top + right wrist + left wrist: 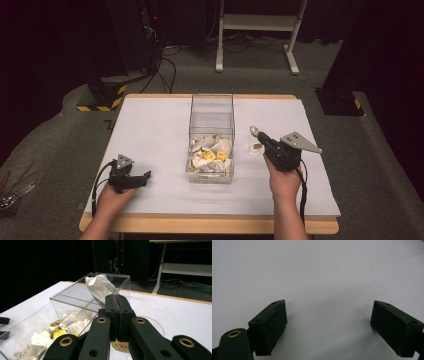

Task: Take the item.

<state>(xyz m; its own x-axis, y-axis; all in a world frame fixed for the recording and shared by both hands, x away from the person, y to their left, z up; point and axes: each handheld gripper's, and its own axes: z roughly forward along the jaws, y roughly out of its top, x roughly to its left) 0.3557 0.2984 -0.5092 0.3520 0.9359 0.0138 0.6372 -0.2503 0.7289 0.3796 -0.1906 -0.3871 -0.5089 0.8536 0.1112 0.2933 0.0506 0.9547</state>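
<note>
A clear plastic box (pixel 212 112) stands in the middle of the white table (pixel 150 130). Its near end holds several white tea bags with yellow tags (pixel 210 154). My right gripper (pixel 260 134) hovers just right of the box, shut on a crumpled white tea bag (pixel 254 131). In the right gripper view the bag (pixel 100 287) sticks up past the closed gripper (pixel 117 298), and a yellow tag (pixel 122 346) hangs below. The box (pixel 75 297) lies to the left there. My left gripper (pixel 146 176) rests low at the front left, open over bare table (pixel 328 322).
A small clear round item (pixel 255 149) lies on the table under the right gripper. Behind the table stand a white desk frame (pixel 255 22), dark cases and a yellow-and-black striped base (pixel 102 100). The table's wooden front edge (pixel 210 224) runs close to the person's forearms.
</note>
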